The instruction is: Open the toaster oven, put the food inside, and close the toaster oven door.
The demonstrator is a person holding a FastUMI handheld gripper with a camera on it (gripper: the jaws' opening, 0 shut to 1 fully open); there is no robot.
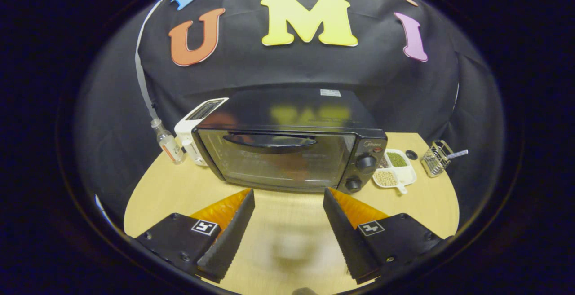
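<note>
Toaster oven (292, 151) standing in the middle of the pale wooden table (170, 187), front turned toward the fingers, well back from the table's near edge. Glass door (278, 162) shut and upright, dark curved handle (269, 141) running across its top. Two round knobs (360, 172) stacked on the panel at the door's right, one above the other. Small pale sticker (330, 92) on the dark top of the housing. No contact between oven and gripper (287, 192): fingers spread wide, nothing held, tips hanging just short of the door's lower edge, bare table between and beneath them. A square marker on top of each finger block. Behind the oven's left corner, a white appliance (197, 129) with a slotted top, touching or nearly touching the housing; just left of that, a small clear bottle (167, 142) with an orange label. Right of the oven, close beside the knobs, a white divided dish (396, 173) with green grains in one compartment and pale beans in another; third compartment partly hidden by the oven. Beyond the dish, a small dark round object (411, 154), and farther right a wire basket (435, 158) with a pale rod (457, 153) sticking out. Black cloth wall behind everything.
</note>
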